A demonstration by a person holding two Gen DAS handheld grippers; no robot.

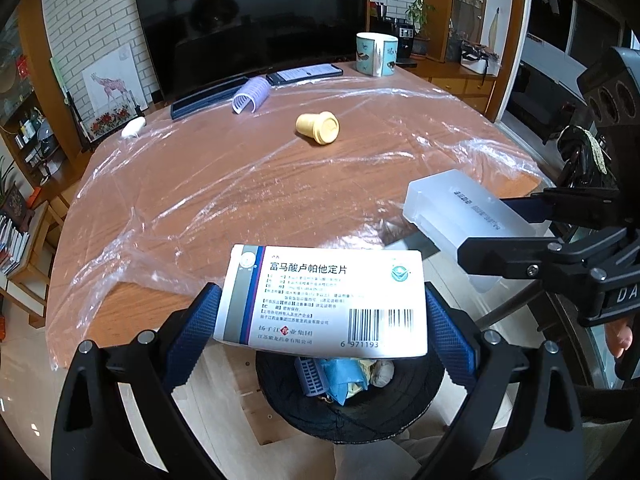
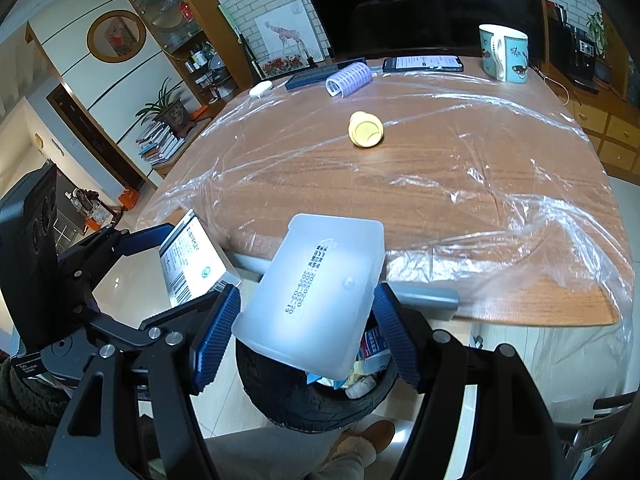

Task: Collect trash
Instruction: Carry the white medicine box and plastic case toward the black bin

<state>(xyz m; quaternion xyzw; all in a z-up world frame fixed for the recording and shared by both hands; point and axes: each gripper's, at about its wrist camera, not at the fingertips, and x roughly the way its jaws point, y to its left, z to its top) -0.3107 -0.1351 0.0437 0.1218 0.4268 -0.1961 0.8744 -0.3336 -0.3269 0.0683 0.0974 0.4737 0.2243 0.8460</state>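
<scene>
My left gripper [image 1: 324, 316] is shut on a white medicine box [image 1: 324, 300] with printed text and a barcode, held over a black trash bin [image 1: 352, 408] on the floor that holds several scraps. My right gripper [image 2: 308, 320] is shut on a translucent plastic box [image 2: 316, 292], held over the same bin [image 2: 296, 396]. Each gripper shows in the other's view: the right one [image 1: 516, 236] with the plastic box [image 1: 460, 212], the left one [image 2: 160, 264] with the medicine box [image 2: 192, 264]. On the table lie a yellow cup [image 1: 318, 127] on its side and a purple hair roller [image 1: 251, 95].
The wooden table [image 1: 240, 184] is covered with clear plastic film. At its far edge stand a patterned mug [image 1: 376, 54], a phone [image 1: 304, 74], a dark flat device [image 1: 208, 96] and a white object [image 1: 133, 126]. A TV [image 1: 248, 20] stands behind. A person's legs and slipper [image 2: 360, 444] are beside the bin.
</scene>
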